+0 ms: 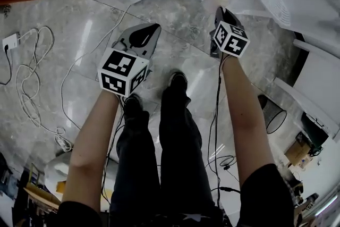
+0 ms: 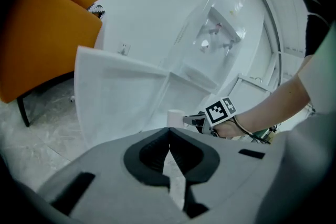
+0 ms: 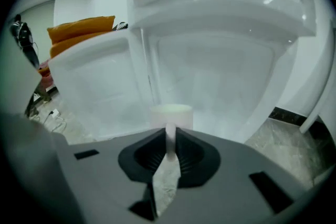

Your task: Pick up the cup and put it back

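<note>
Cup point(image 3: 171, 114) upright, dead ahead of right gripper point(image 3: 170, 140), handle point(image 3: 170, 131) pinched between its jaws. Left gripper point(image 2: 168, 138) pressed together, empty, farther off.

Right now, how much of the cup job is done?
Done: the right tool is pinched on the small white cup with a handle, gripping that handle. In hand: the grip itself; I cannot tell whether the cup is off its resting place. Left: lifting it and putting it back. The left tool is shut and empty.
</note>
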### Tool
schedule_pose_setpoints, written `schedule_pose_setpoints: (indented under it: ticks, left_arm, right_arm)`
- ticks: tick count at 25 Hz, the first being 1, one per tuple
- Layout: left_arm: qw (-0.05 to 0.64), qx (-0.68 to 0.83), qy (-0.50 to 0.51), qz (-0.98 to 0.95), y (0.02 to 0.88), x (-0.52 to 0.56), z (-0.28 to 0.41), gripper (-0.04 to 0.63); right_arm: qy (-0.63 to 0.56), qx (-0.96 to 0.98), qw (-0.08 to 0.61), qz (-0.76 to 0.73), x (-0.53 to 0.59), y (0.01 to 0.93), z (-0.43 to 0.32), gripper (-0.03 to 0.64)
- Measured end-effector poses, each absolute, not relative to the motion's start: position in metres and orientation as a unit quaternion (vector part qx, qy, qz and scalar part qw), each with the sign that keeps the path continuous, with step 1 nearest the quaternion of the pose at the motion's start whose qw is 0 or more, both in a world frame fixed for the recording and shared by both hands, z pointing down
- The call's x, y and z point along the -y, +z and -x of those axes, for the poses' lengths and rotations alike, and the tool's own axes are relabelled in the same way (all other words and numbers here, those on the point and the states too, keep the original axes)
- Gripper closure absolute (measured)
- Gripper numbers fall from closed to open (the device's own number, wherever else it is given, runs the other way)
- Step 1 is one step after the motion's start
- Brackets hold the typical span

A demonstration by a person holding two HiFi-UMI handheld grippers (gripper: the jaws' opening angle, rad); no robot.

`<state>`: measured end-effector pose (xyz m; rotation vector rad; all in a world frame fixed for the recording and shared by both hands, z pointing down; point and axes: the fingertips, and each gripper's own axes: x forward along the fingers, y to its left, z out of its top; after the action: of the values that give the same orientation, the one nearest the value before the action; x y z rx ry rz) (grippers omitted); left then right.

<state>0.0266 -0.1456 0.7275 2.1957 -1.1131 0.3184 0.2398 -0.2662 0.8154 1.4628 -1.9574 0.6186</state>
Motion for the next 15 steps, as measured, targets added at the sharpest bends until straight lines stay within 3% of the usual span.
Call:
schedule_pose_setpoints:
  ticks: [7, 15]
  left_arm:
    - [0.327, 0.422, 0.09, -0.841, 0.602, 0.103, -0.015, 0.588]
    - [0.284, 0.38, 0.091, -0.876, 0.452, 0.057, 0.002, 0.588]
  right_arm:
    - [0.268, 0.756, 0.273, -0.531, 0.192, 0.692, -0.196, 0.572]
    - [0.241, 0.768, 0.218, -0.552, 0.122, 0.511, -0.174, 0.572]
